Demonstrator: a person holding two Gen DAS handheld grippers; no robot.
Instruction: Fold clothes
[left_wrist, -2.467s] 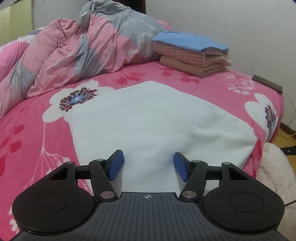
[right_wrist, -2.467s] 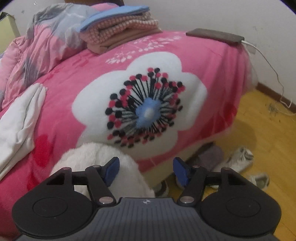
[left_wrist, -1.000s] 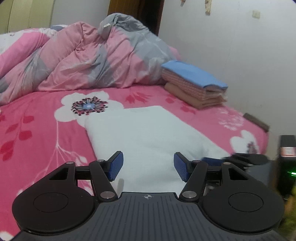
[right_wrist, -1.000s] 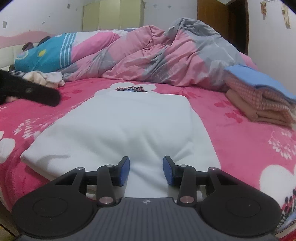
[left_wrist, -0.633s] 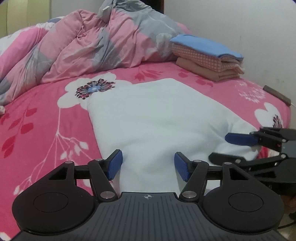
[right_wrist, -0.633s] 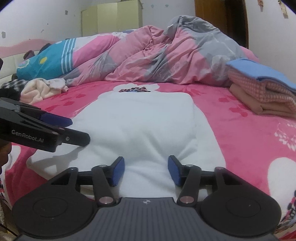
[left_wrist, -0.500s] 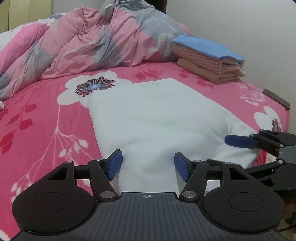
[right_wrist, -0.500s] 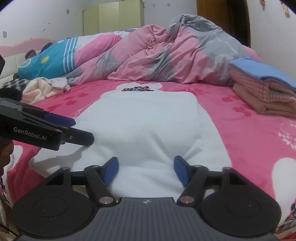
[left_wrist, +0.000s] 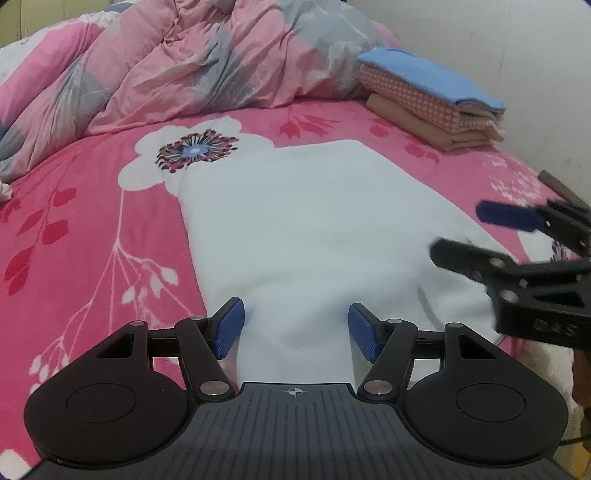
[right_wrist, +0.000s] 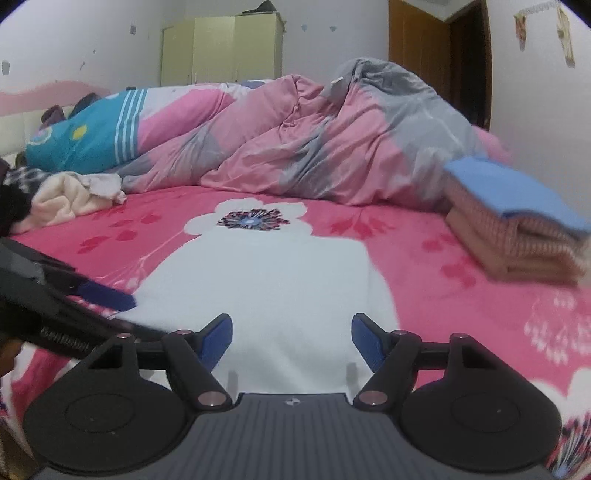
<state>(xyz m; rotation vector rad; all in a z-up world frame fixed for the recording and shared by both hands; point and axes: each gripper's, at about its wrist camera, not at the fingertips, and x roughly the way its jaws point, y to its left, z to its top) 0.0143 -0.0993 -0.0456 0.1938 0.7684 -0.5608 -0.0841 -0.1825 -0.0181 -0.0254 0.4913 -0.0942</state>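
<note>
— Seeing our white garment (left_wrist: 314, 229) smooth and flat on the pink bedspread (left_wrist: 92, 229), just ahead of both claws?
— Yes; our left gripper (left_wrist: 295, 328) and right gripper (right_wrist: 291, 338) gape apart, holding nothing.

Both rigs are looking like the same build: the left gripper (left_wrist: 295, 328) is showing a ribbed dark grey deck along the bottom of the frame with a tiny crosshair mark in the middle, two fat black round housings in the lower corners, and black linkage arms with silver pivot screws running up to blue ridged pads (left_wrist: 229, 328). The right gripper (right_wrist: 291, 339) is wearing the same colours, with a small logo on its deck. The left one's side, poking in at the left edge of the right view, is carrying blurry white lettering.
</note>
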